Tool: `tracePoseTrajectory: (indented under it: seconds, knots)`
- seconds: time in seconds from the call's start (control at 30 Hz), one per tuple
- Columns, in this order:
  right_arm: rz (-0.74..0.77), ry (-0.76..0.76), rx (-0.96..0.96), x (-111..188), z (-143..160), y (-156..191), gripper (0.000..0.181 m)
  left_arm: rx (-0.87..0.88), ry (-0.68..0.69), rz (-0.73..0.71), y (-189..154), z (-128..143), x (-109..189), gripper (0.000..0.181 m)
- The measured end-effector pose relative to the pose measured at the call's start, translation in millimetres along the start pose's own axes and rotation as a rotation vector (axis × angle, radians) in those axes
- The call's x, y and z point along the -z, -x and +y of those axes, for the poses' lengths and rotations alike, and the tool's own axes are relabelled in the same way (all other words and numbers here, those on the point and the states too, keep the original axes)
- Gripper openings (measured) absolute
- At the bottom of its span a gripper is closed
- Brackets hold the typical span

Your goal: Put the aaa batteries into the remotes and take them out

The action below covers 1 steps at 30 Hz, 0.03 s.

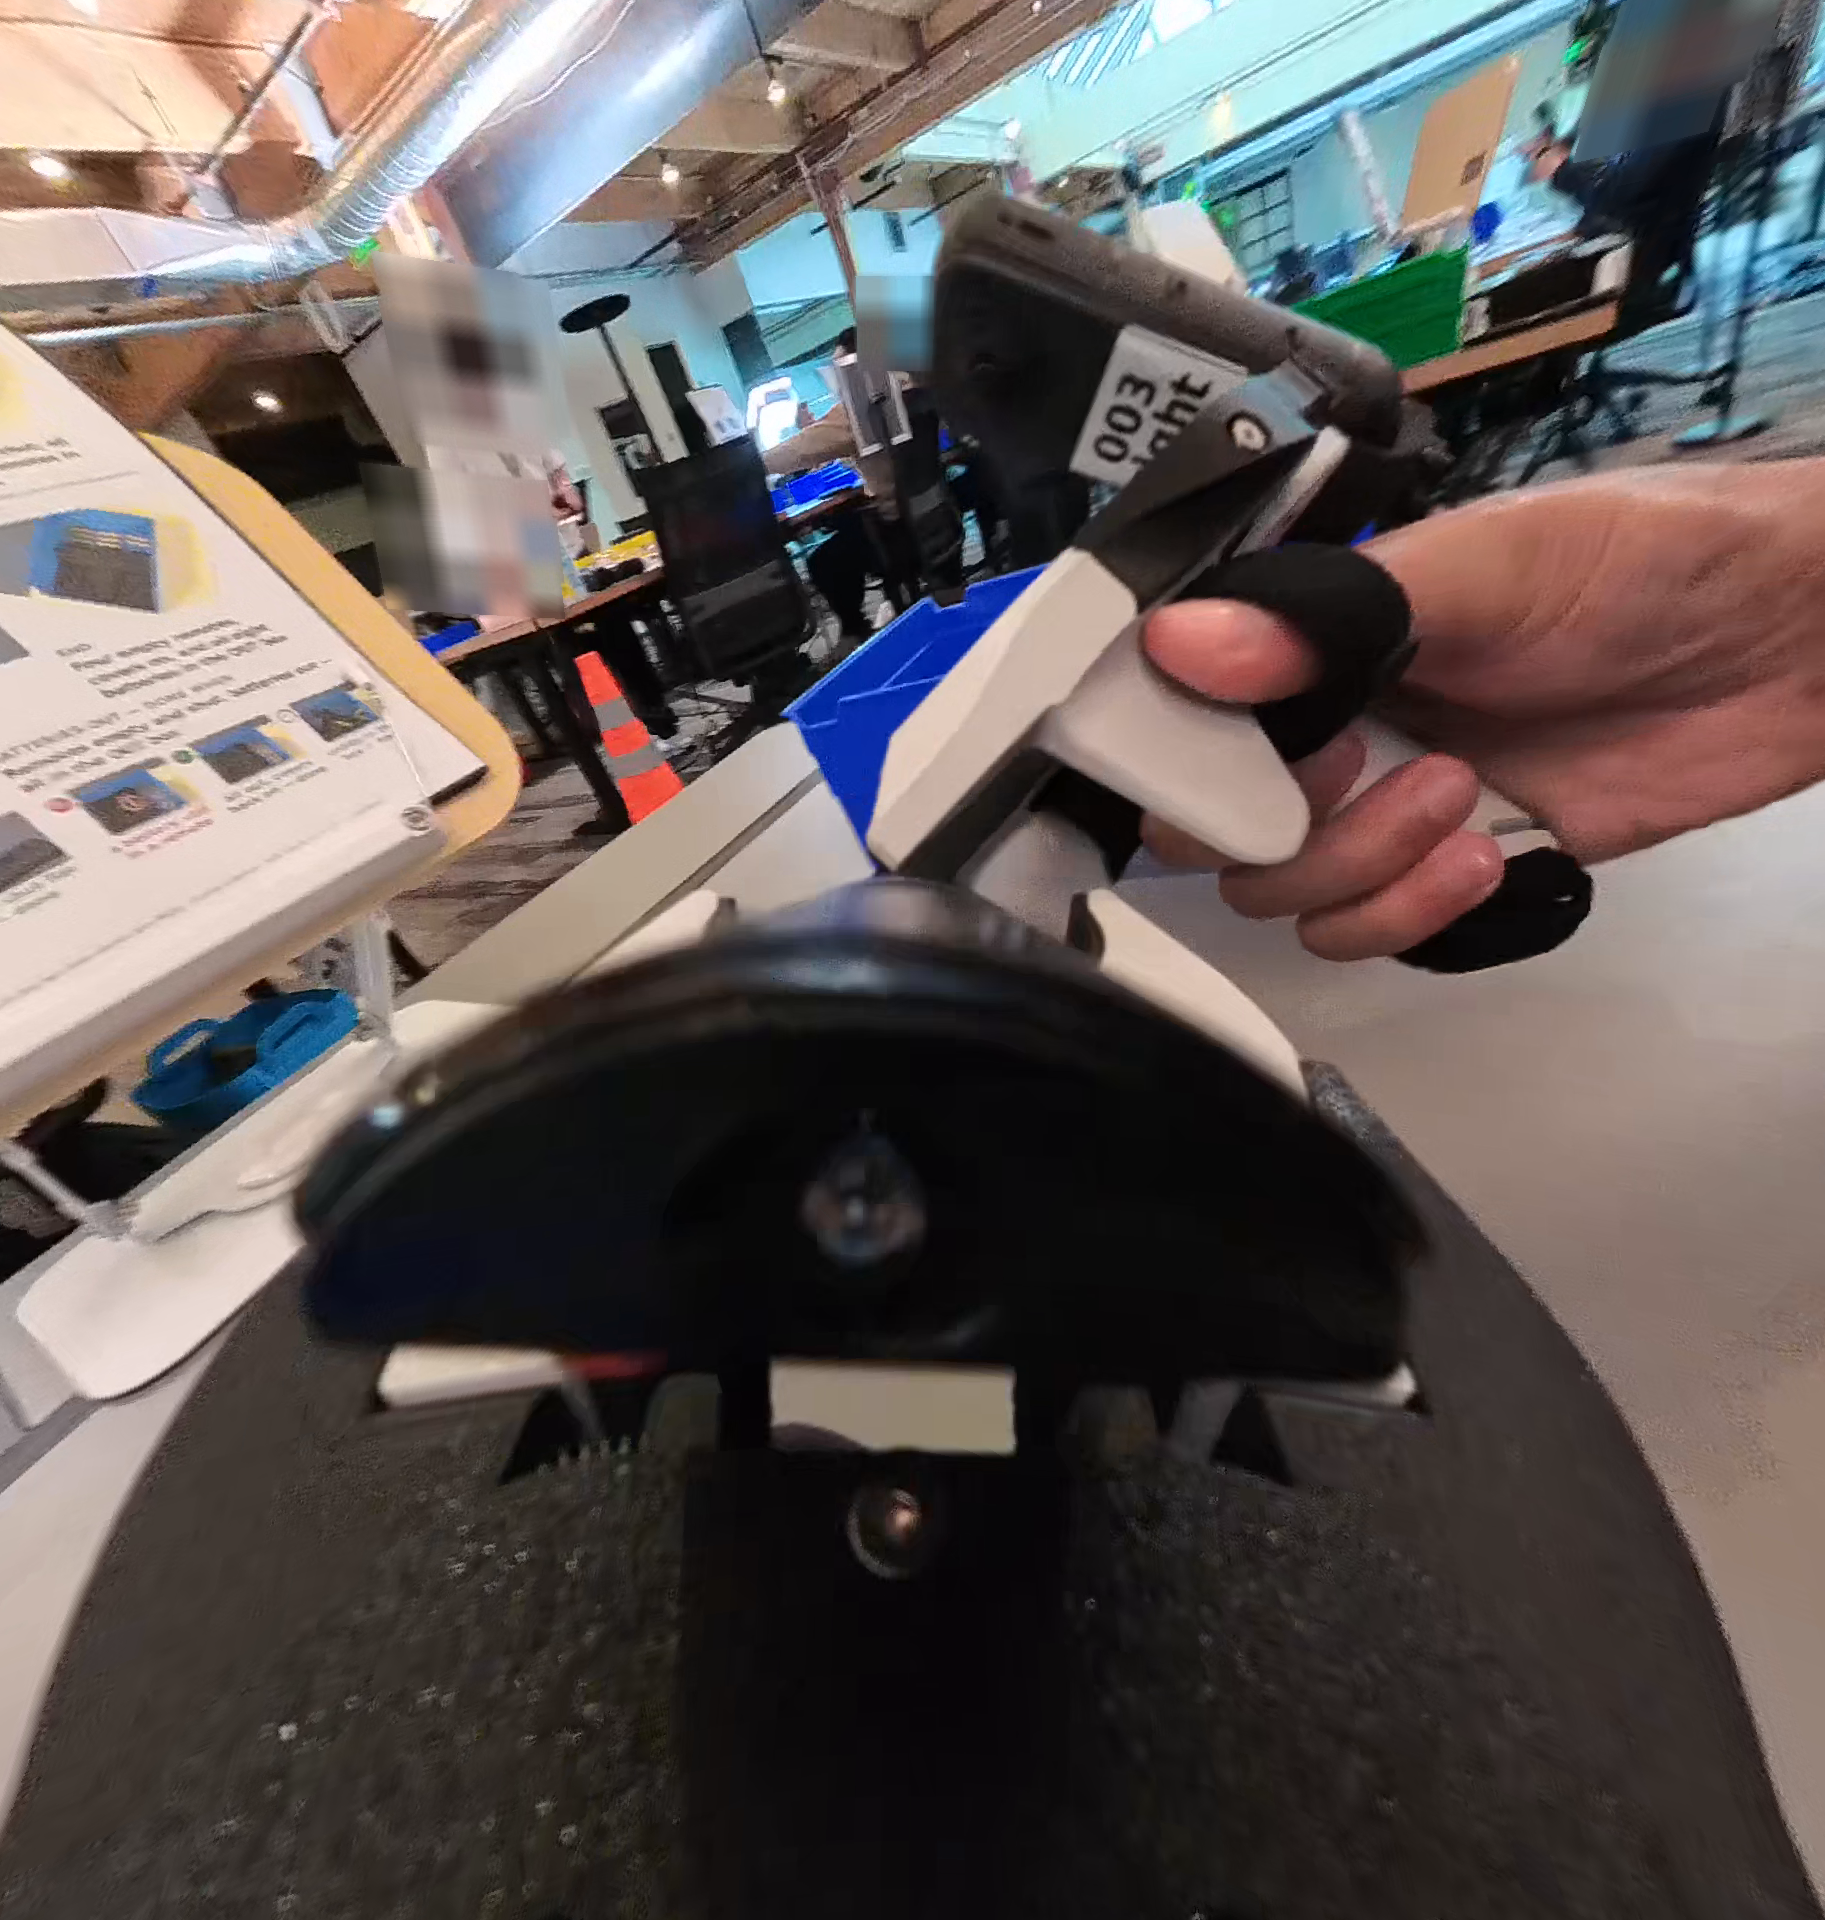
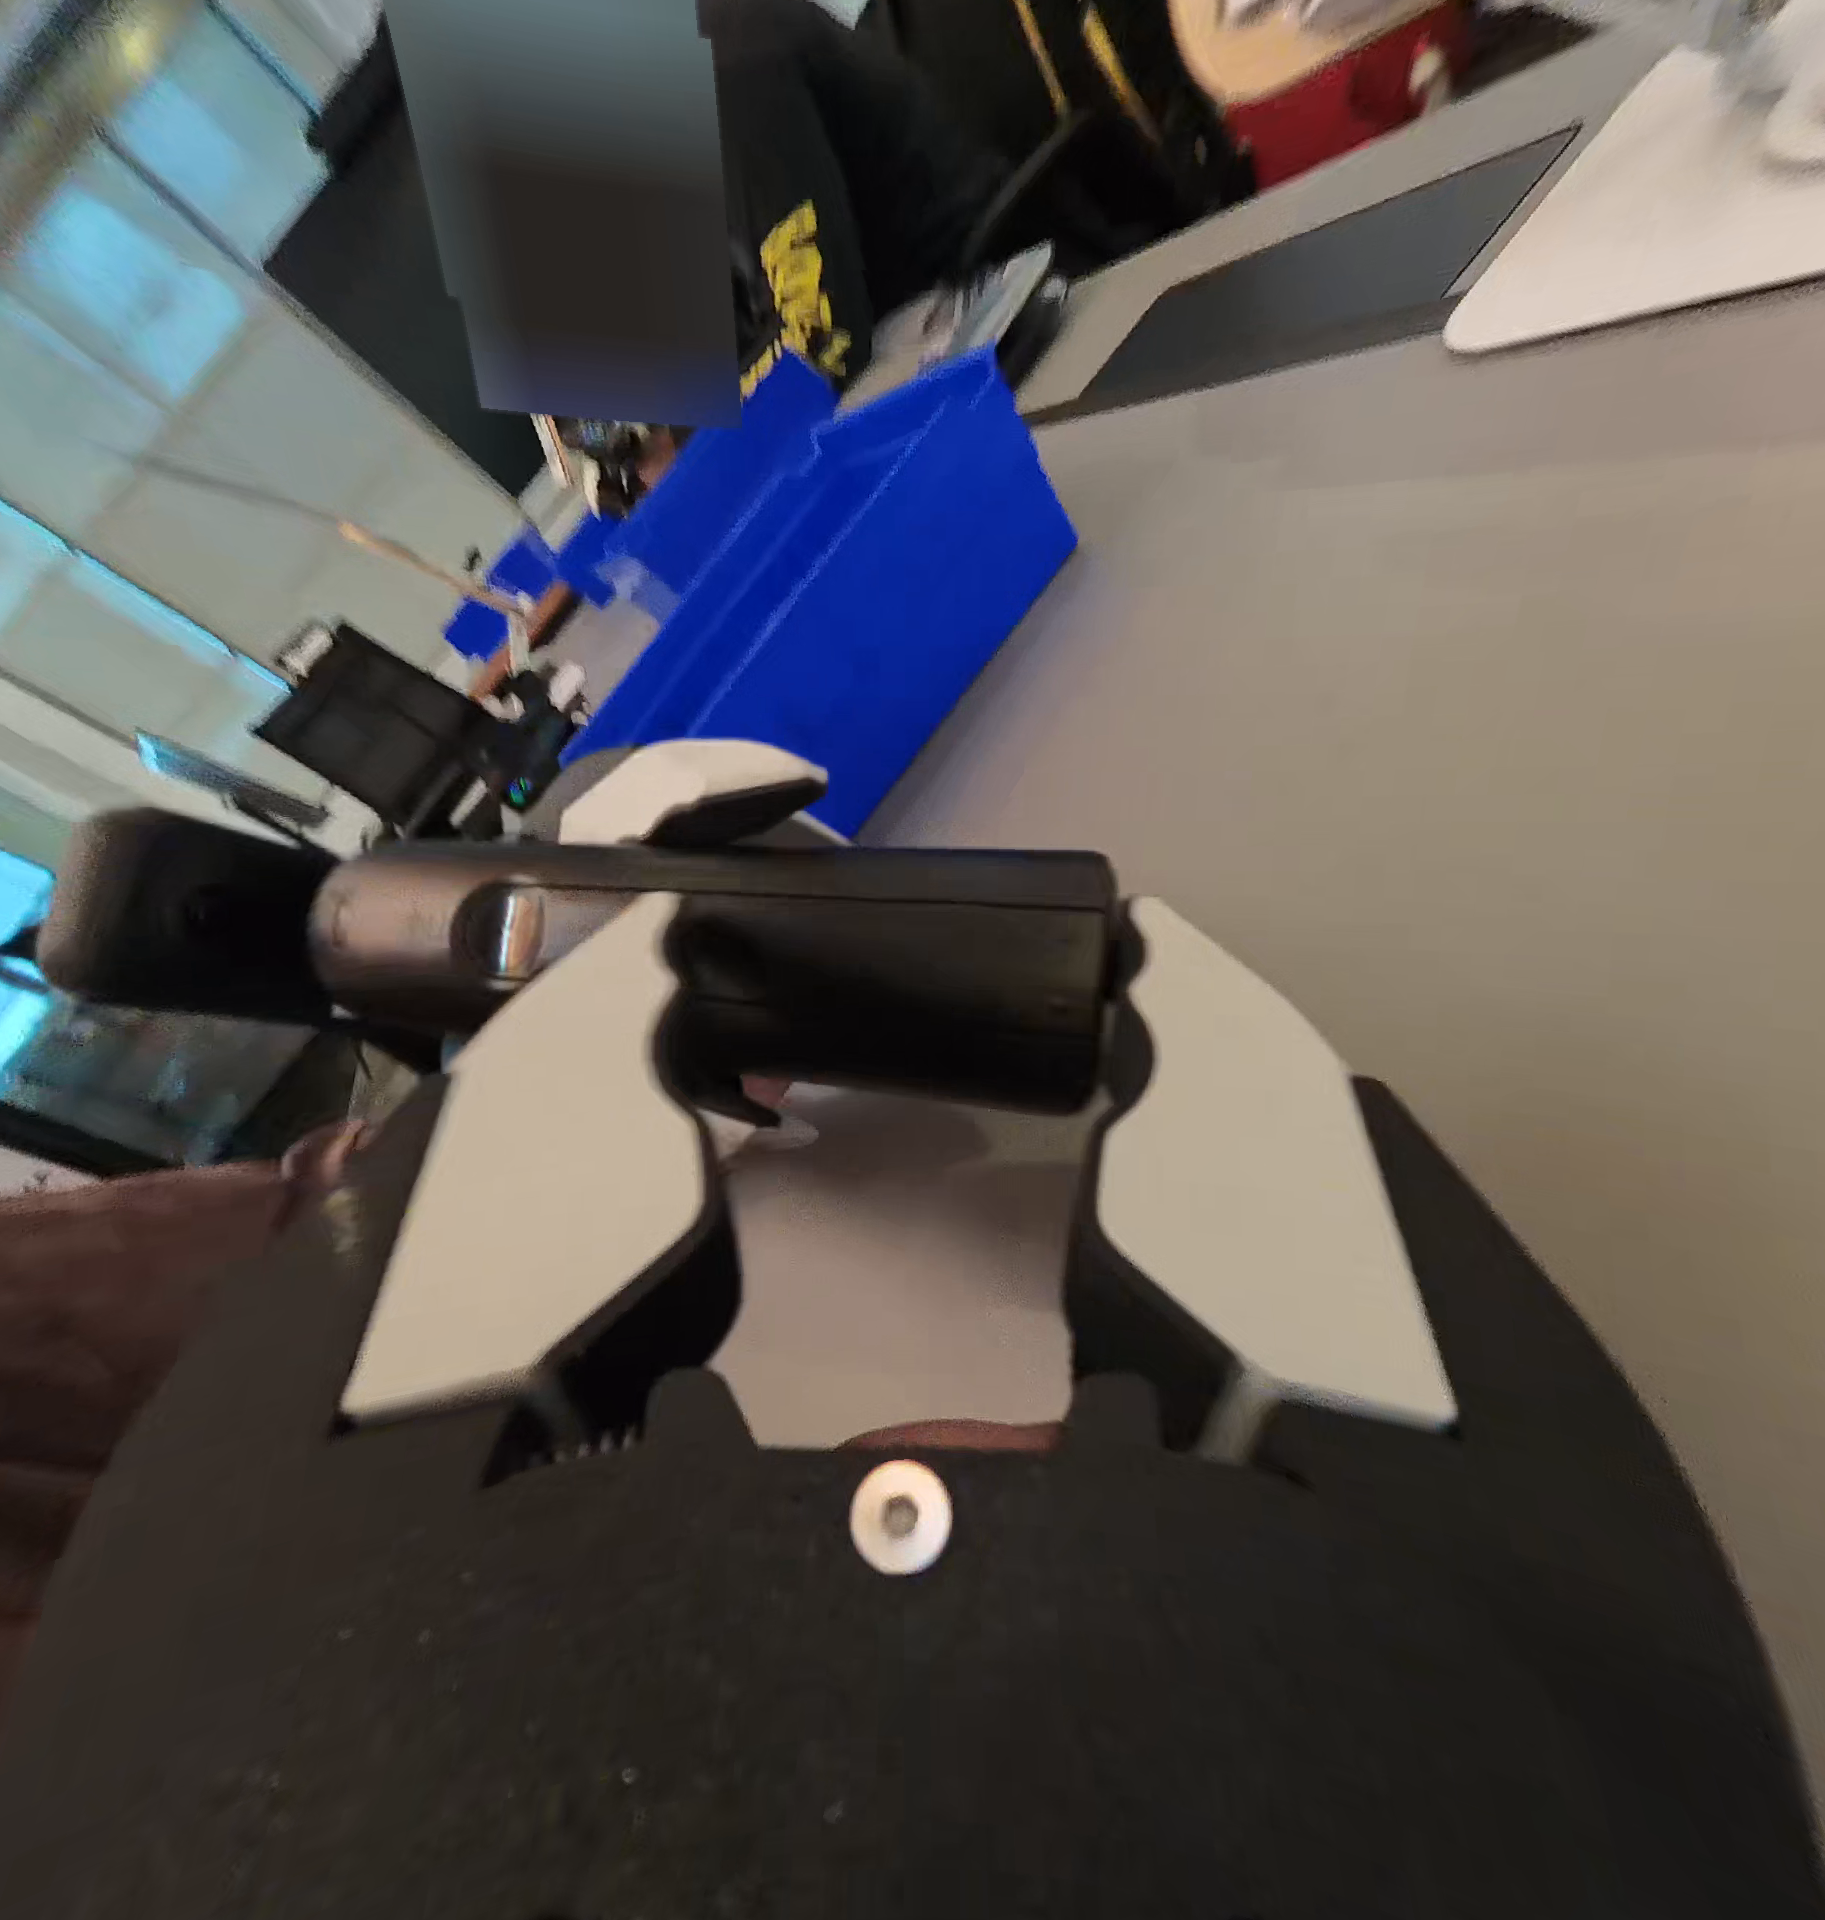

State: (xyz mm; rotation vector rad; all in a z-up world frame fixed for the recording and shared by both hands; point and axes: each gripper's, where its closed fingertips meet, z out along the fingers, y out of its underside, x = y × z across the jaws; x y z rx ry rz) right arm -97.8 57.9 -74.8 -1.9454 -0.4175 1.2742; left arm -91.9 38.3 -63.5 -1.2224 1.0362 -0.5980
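Holding a black remote [image 2: 887,987] crosswise between the fingers of the right gripper [image 2: 887,997], the person has it lifted clear of the grey table [image 2: 1510,935], and both white fingers press against the remote's body, so that gripper is clamped on it. Another white finger [image 2: 695,795] reaches in beyond the remote and lies on its upper edge — most likely the left gripper's, though the blur leaves that uncertain. In the left wrist view a dark, rounded end of the remote [image 1: 856,1174] fills the space ahead of the camera and hides the left gripper's own fingertips, so I cannot tell whether it is open or closed on anything. Past it, a hand [image 1: 1573,707] wearing black finger sleeves grips the right gripper's handle. No battery shows in either view, and the remote's battery bay cannot be seen, so whether cells are in or out is not readable. My judgement is that the task is mid-way, with the remote being worked in the air by both tools, and either the fitting or the removal of batteries left to do. As for containers, a blue bin [image 2: 866,582] stands on the table well beyond the remote; only its outer walls and rim show, so what it holds is hidden. An instruction sheet [image 1: 160,675] on a stand sits at the left.
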Motion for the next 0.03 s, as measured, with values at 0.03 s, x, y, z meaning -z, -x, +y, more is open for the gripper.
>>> tracePoseTrajectory:
  seconds: [0.03]
  knots:
    - [0.002,0.022,0.022,-2.3,2.7,3.2,0.086,0.019,-0.006,0.010,-0.2,-0.4,0.1,0.116]
